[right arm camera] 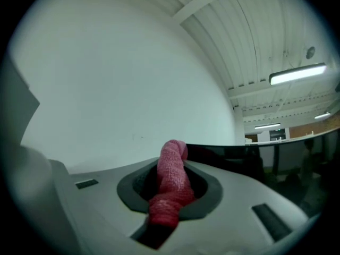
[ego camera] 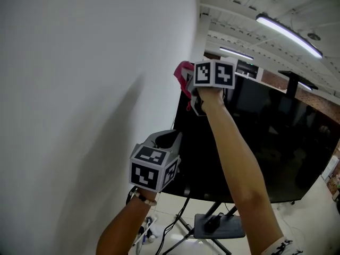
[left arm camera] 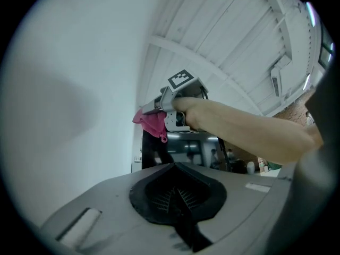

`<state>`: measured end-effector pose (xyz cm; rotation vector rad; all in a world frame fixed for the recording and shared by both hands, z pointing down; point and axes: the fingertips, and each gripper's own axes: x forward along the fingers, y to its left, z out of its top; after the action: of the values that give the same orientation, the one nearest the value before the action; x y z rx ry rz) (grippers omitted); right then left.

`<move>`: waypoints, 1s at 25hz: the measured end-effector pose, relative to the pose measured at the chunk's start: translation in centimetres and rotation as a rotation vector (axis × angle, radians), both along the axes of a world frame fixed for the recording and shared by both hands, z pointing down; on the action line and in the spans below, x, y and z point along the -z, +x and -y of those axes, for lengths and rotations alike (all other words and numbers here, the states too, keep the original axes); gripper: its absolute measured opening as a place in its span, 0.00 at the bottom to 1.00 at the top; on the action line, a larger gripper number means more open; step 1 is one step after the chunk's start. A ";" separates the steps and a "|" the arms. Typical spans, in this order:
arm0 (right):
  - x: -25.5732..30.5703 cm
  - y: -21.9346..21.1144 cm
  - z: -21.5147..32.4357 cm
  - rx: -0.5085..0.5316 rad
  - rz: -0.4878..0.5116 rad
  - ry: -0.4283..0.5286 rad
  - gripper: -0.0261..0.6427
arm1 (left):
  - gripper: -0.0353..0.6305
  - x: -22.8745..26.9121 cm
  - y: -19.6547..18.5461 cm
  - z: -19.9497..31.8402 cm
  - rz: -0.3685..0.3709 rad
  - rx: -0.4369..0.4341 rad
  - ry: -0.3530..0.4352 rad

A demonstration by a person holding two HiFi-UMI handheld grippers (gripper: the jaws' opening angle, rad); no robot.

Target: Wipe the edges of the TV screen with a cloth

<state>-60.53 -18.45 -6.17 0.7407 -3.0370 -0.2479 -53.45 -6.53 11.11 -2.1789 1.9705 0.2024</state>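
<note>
A black TV [ego camera: 265, 137] stands on a stand close to a white wall [ego camera: 79, 100]. My right gripper [ego camera: 191, 92] is at the TV's top left corner, shut on a pink cloth [ego camera: 183, 77]. In the right gripper view the rolled cloth [right arm camera: 171, 182] sticks out between the jaws over the TV's top edge [right arm camera: 239, 152]. My left gripper [ego camera: 171, 138] hangs lower, beside the TV's left edge, shut with nothing in it. The left gripper view looks up at the right gripper [left arm camera: 172, 102], the cloth [left arm camera: 152, 124] and the screen [left arm camera: 180, 150].
The TV's stand has a grey base plate [ego camera: 218, 226] with black legs on the floor. Cables and a plug strip [ego camera: 146, 231] lie by the wall below. Long ceiling lights [ego camera: 289, 33] run overhead. The wall is very close on the left.
</note>
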 end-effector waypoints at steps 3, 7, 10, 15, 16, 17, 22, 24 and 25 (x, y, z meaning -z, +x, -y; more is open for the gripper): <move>-0.5 -0.2 0.3 -0.014 0.010 -0.052 0.15 | 0.05 0.3 0.3 -0.7 -0.007 -0.012 0.014; -2.5 -0.2 0.6 -0.044 0.021 -0.081 0.15 | 0.06 -0.4 -0.5 -1.4 -0.019 0.000 0.011; -3.4 0.1 0.6 -0.064 0.048 -0.085 0.15 | 0.06 -1.6 -1.5 -1.3 -0.040 0.013 -0.028; -5.8 0.6 0.7 -0.086 0.067 -0.106 0.15 | 0.06 -4.2 -1.9 -1.4 -0.060 0.033 -0.081; -6.5 0.6 0.7 -0.087 0.073 -0.113 0.15 | 0.06 -4.6 -1.9 -1.5 -0.062 0.039 -0.082; -7.1 0.7 0.7 -0.086 0.081 -0.122 0.15 | 0.06 -5.0 -1.9 -1.8 -0.060 0.045 -0.083; -9.6 1.5 1.1 -0.120 0.111 -0.128 0.15 | 0.06 -5.9 -0.9 -3.1 -0.017 0.084 -0.061; -10.7 1.8 1.0 -0.138 0.113 -0.126 0.15 | 0.06 -6.4 -0.7 -3.7 -0.010 0.090 -0.059; -11.4 1.8 0.8 -0.145 0.110 -0.123 0.15 | 0.06 -6.8 -0.7 -4.0 -0.013 0.090 -0.060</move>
<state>-58.74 -19.23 5.23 0.9900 -3.0451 -0.0189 -54.14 -2.51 17.88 -2.1235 2.1022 0.1457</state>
